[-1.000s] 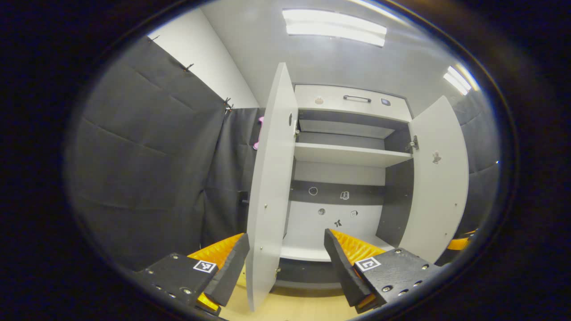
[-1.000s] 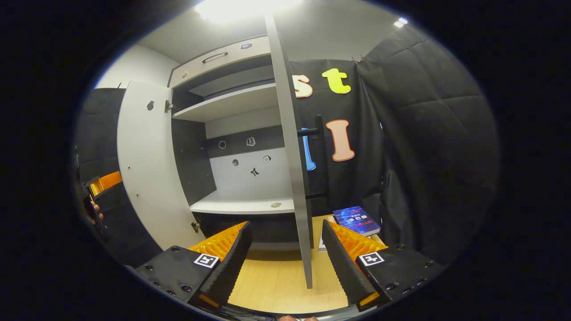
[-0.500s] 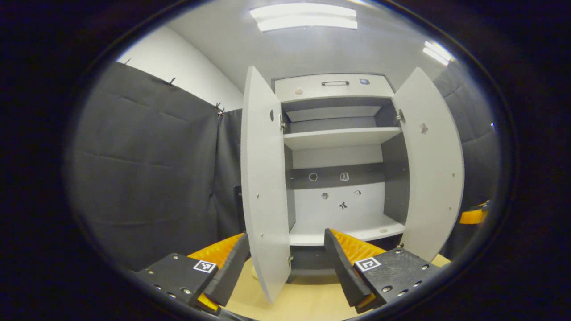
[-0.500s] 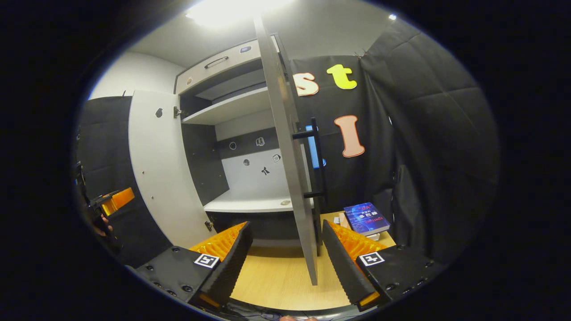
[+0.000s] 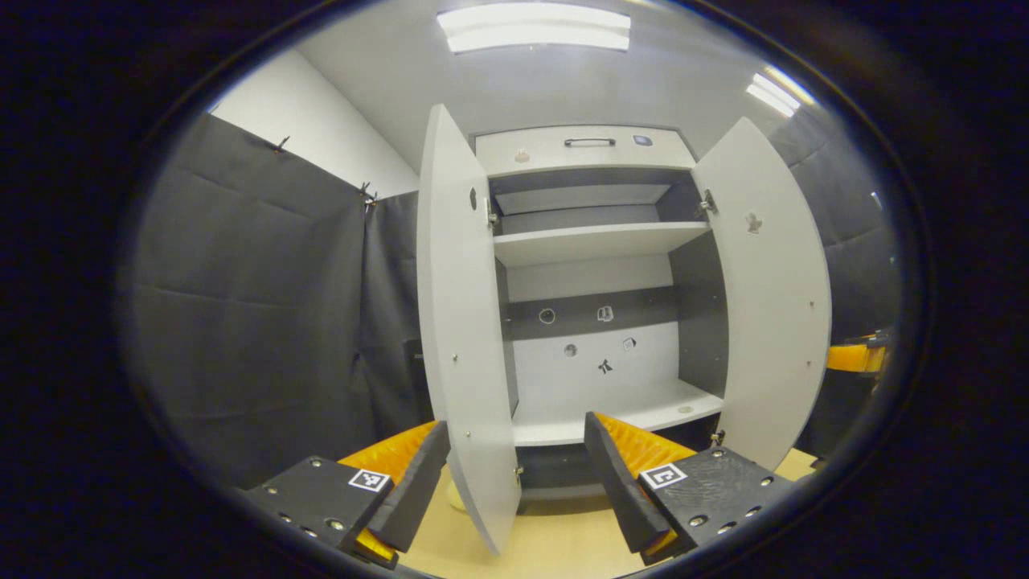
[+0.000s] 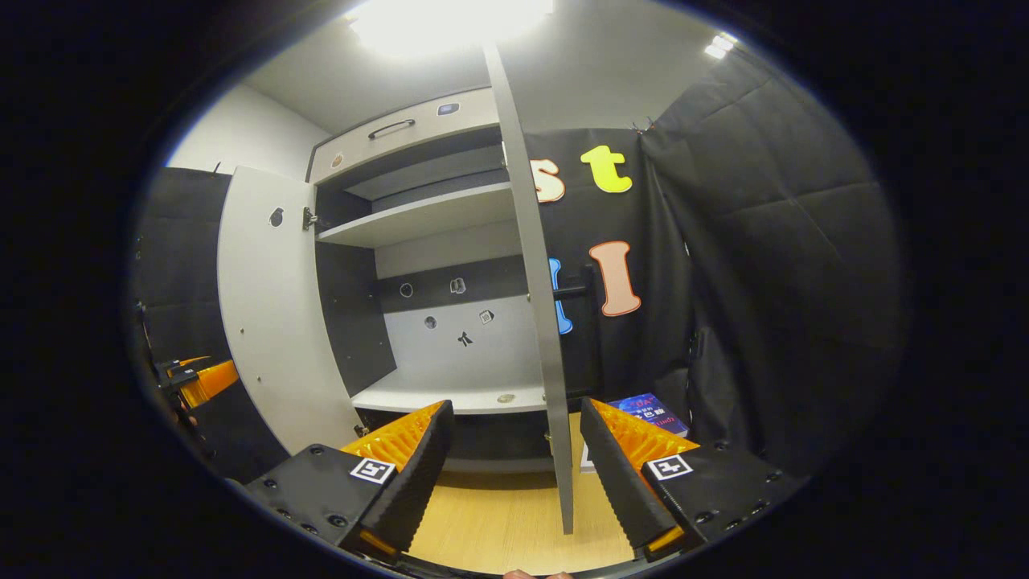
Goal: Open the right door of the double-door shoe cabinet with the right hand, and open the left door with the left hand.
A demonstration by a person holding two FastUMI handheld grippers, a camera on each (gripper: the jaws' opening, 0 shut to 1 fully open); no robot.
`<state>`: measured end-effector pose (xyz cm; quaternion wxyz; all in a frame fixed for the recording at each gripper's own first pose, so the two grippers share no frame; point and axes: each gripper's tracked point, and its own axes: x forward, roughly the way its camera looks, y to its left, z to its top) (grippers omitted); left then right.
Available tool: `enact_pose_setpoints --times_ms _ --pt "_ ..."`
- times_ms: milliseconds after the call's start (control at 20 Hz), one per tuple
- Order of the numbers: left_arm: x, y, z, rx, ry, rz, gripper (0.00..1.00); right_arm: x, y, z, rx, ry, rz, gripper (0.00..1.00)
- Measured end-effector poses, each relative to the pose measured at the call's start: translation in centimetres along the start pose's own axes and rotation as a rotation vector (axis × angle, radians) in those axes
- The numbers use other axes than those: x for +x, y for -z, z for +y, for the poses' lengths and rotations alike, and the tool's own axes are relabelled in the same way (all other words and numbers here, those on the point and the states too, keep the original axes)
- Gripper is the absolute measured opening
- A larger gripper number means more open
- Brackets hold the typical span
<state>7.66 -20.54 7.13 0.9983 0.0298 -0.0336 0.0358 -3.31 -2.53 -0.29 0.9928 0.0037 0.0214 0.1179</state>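
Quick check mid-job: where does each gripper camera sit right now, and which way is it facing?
Left gripper view: rides the left hand-held gripper, facing the open white double-door shoe cabinet head-on; own fingers straddle the left door.
Right gripper view: rides the right hand-held gripper, facing the right door edge-on; own fingers at bottom.
Shared: cabinet interior, both doors.

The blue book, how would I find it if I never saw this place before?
Start at the tall shoe cabinet with both doors open. Go to its right door, seen edge-on, and look down behind it to the wooden floor by the black curtain. The blue book lies flat there, the only loose thing on the floor.
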Motion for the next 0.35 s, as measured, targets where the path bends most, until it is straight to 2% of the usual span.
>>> enact_pose_setpoints --times_ms 100,300,350 --pt "1.0 0.6 1.8 0.027 -0.044 0.003 0.96 0.2 -0.1 0.2 -0.047 0.009 -0.005 0.98" --pt "2.9 1.3 1.8 0.044 0.032 0.008 0.97 1.0 0.0 1.6 -0.076 0.007 0.006 0.98" --pt "3.3 1.5 1.5 0.030 0.052 0.014 0.98 1.1 0.1 1.5 -0.094 0.011 0.015 0.92"
